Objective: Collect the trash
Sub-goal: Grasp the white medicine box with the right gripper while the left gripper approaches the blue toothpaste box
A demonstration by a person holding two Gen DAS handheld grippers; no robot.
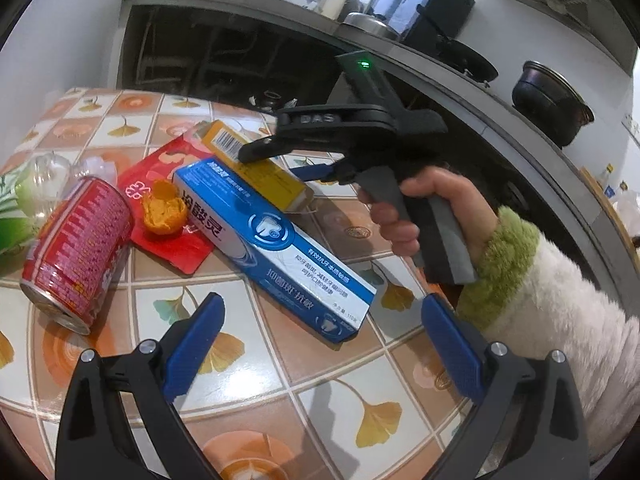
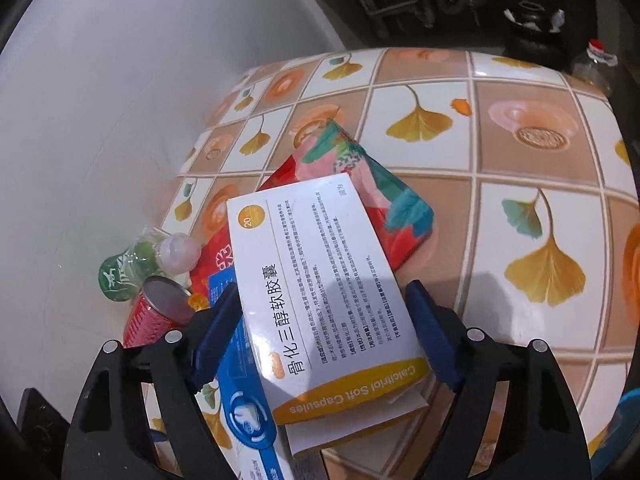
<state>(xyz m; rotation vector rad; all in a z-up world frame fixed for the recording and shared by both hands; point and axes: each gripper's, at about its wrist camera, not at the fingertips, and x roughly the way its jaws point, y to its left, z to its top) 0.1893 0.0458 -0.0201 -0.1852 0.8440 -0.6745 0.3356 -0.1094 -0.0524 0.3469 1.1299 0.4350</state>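
Two boxes | capsule box [image 2: 320, 280] "Calcitriol Soft Capsules" | right tongs [image 2: 324, 328] astride it

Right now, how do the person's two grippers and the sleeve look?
Each gripper has a black frame with silver screws and blue textured fingers. The right gripper shows raised letters "DAS", a green light and a grey handle. The sleeve is fluffy white with a green cuff.

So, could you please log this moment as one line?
right gripper: open, straddling capsule box | left gripper: open, empty | toothpaste box: on table
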